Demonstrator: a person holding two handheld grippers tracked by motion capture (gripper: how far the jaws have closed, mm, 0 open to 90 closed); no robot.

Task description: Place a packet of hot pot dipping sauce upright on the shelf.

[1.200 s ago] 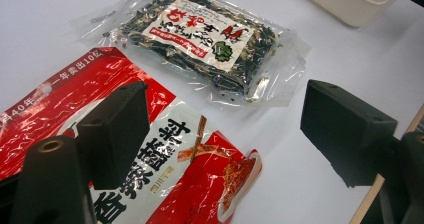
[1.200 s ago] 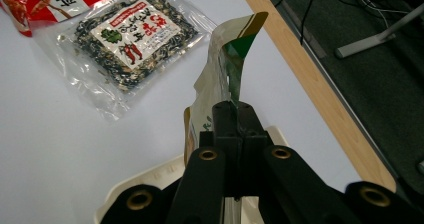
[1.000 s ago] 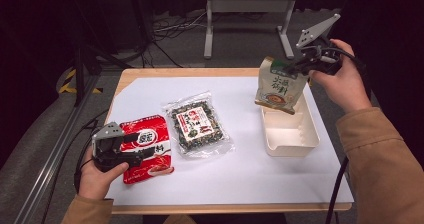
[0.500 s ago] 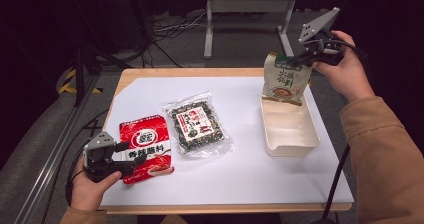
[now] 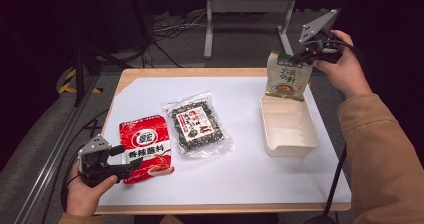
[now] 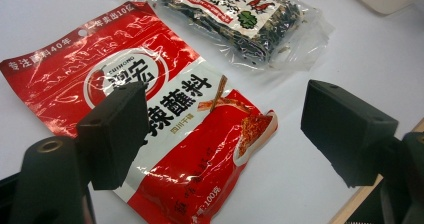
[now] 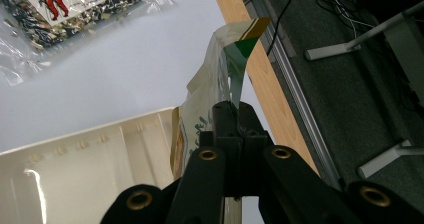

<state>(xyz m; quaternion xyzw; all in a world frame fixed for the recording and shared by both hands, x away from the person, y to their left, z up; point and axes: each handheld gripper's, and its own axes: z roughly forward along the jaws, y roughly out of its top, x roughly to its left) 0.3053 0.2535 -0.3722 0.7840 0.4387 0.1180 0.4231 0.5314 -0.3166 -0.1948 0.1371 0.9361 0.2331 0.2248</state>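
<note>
My right gripper (image 5: 300,59) is shut on the top edge of a cream and green sauce pouch (image 5: 286,77), which hangs upright over the far end of a cream rectangular tray (image 5: 291,145). In the right gripper view the jaws pinch the pouch (image 7: 216,86) above the tray (image 7: 90,169). At the table's front left, my left gripper (image 5: 131,160) is open at the near end of a red spice packet (image 5: 144,146). The left gripper view has the packet (image 6: 175,134) lying flat between the spread jaws.
A clear bag of dark dried spices (image 5: 196,124) lies mid-table between the red packet and the tray; it also shows beyond the red packet (image 6: 235,19). White sheet covers the wooden table (image 5: 190,73). A metal stand (image 5: 245,6) is on the floor behind.
The right gripper has lifted the pouch higher and farther back over the tray. The left gripper has drawn back toward the front left edge, off the red packet.
</note>
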